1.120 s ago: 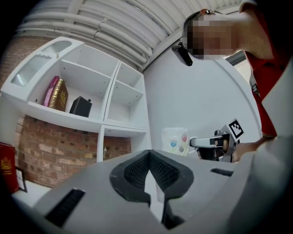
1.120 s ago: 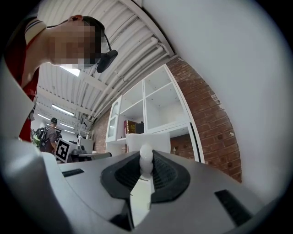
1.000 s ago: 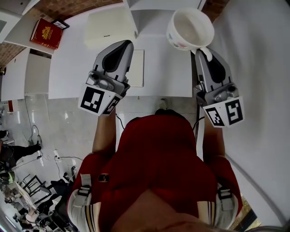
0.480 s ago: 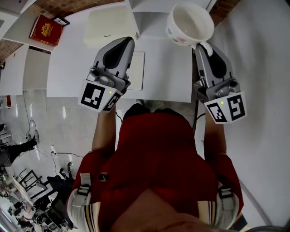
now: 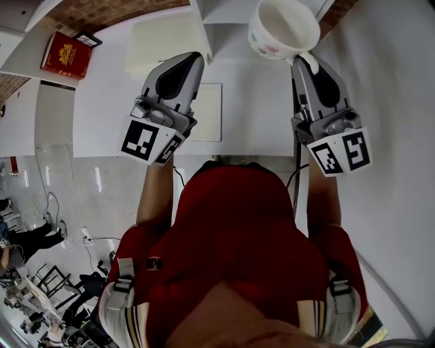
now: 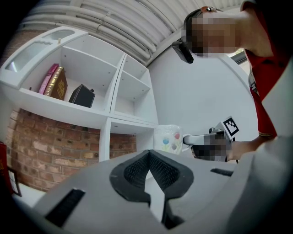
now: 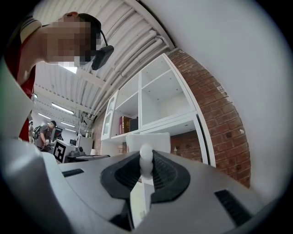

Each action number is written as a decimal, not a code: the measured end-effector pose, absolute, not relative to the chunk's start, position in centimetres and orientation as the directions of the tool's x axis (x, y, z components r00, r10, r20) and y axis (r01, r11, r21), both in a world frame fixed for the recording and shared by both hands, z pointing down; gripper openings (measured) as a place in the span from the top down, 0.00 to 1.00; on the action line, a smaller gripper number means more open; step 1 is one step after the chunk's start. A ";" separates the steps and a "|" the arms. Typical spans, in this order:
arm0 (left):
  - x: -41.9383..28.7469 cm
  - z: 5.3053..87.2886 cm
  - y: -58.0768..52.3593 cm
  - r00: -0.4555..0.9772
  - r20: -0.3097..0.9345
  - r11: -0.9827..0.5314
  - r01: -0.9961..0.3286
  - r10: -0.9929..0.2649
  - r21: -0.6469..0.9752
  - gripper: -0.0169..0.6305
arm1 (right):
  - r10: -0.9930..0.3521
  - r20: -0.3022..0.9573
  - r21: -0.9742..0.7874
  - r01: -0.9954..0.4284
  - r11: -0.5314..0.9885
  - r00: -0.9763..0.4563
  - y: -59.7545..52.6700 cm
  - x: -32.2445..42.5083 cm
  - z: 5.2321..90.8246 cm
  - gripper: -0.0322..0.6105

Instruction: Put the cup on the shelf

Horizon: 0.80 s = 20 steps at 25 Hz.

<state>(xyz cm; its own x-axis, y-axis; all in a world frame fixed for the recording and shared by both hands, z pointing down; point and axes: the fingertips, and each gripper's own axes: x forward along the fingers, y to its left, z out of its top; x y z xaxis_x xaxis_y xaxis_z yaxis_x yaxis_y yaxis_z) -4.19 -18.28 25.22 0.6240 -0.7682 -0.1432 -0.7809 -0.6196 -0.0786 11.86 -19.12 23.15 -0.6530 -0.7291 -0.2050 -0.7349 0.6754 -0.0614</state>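
A white cup (image 5: 284, 28) with coloured hearts hangs in the air at the top right of the head view, its mouth facing up. My right gripper (image 5: 304, 60) is shut on its handle. In the right gripper view the handle (image 7: 146, 160) sits pinched between the pads, with the cup (image 7: 148, 140) just beyond. The white shelf unit (image 5: 224, 10) stands right in front of the cup, and its compartments (image 7: 155, 121) show behind it. My left gripper (image 5: 192, 60) hovers over the table, shut and empty. From the left gripper view the cup (image 6: 167, 138) floats beside the shelf (image 6: 110, 119).
A red book (image 5: 66, 51) lies on a side table at the far left. A white box (image 5: 163, 37) and a flat white sheet (image 5: 207, 112) lie on the white table (image 5: 102, 102). Books (image 6: 57, 82) and a black box (image 6: 82, 96) fill an upper compartment. A brick wall (image 6: 46, 155) is behind.
The cup and my right gripper have moved a little forward, closer to the shelf. The left gripper has drifted forward slightly too, still shut.
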 end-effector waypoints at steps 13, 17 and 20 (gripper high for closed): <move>-5.3 25.7 -18.8 0.658 -0.147 -0.654 -0.752 -0.739 -0.080 0.96 | -0.763 -0.194 -0.036 -0.773 0.634 -0.617 -20.8 10.4 23.1 0.89; -7.8 25.8 -21.1 0.662 -0.145 -0.661 -0.748 -0.735 -0.063 0.96 | -0.775 -0.172 -0.037 -0.782 0.622 -0.608 -23.6 7.8 23.1 0.89; -9.4 26.2 -23.1 0.663 -0.143 -0.663 -0.746 -0.735 -0.052 0.96 | -0.781 -0.157 -0.033 -0.788 0.615 -0.604 -26.0 6.1 23.3 0.89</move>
